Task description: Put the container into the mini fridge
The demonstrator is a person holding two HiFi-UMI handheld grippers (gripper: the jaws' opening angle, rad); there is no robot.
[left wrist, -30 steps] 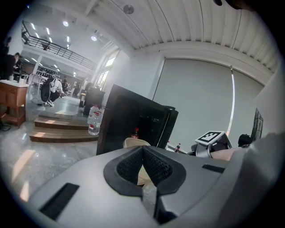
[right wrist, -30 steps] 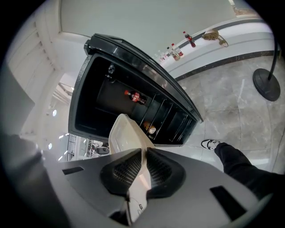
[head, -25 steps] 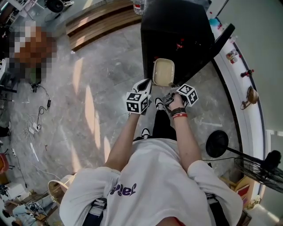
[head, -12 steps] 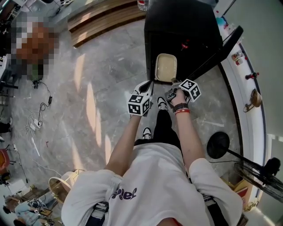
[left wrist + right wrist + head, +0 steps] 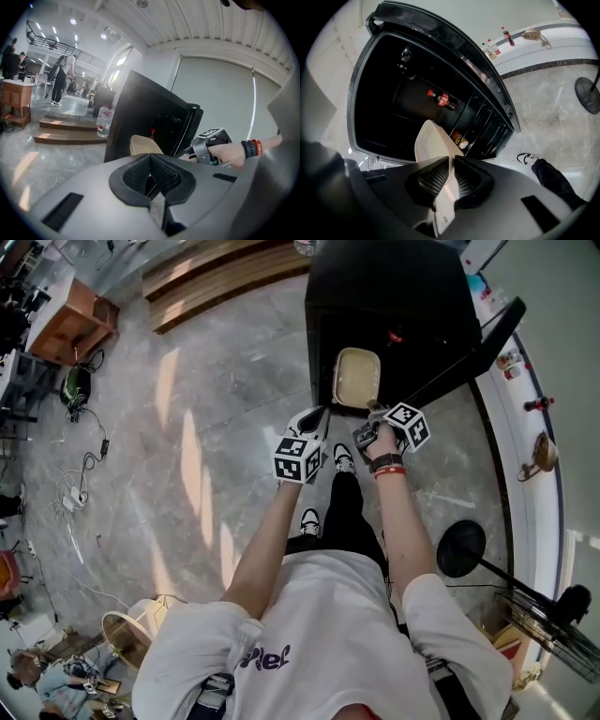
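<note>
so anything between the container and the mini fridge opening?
Nothing visible. The door stands open and the container, pinched in the right claw, sits at the mini fridge mouth; a bottle lies deeper inside.

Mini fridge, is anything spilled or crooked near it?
Nothing is spilled or broken. The mini fridge has its door standing open. The right claw pinches the container by one edge only, so it sticks out in front of the opening.

Left gripper (image 5: pixel 151 158) closed, right gripper (image 5: pixel 452 161) clamped
</note>
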